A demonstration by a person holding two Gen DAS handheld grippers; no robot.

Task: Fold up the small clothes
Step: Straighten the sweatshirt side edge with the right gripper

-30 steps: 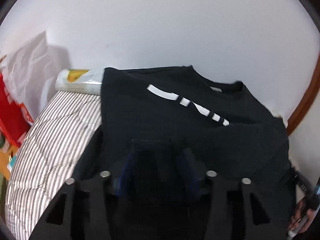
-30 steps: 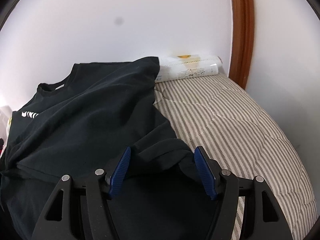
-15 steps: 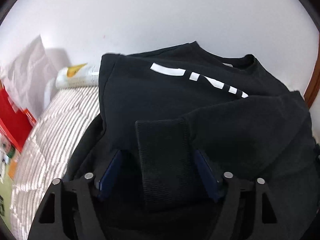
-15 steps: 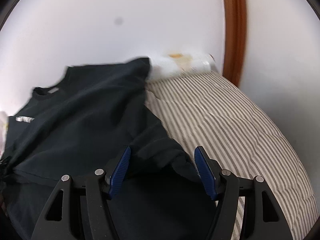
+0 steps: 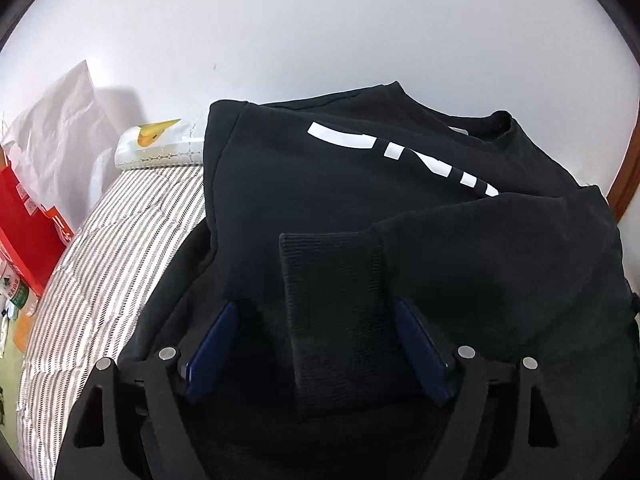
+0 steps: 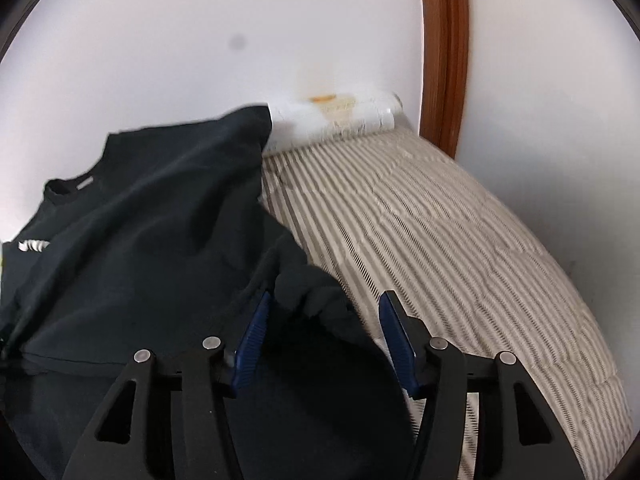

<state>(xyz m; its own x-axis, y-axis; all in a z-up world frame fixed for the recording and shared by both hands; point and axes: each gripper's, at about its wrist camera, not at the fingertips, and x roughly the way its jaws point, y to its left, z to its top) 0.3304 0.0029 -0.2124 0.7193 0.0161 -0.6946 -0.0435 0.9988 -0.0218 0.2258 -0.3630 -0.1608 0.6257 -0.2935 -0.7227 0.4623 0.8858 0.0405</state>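
1. So, the black sweatshirt is spread over a striped quilt, collar toward the white wall, white lettering across the chest.
2. One sleeve is folded in across the body, and its ribbed cuff lies right between the fingers of the left gripper.
3. Left gripper's jaws are spread wide, one on each side of the cuff, not pinching anything as far as I can see.
4. Right gripper is also spread apart, sitting over a bunched edge of the sweatshirt near where the fabric meets bare quilt. Nothing clamped there either.
5. Containers: a red box stands off the left side of the quilt with a white bag behind it. Can't tell what's in either.
6. A white printed roll lies along the wall, touching the sweatshirt's far corner.
7. Room to move: a big open stretch of quilt on the right, running up to the brown wooden frame. On the left, just a narrower strip of quilt before the edge.
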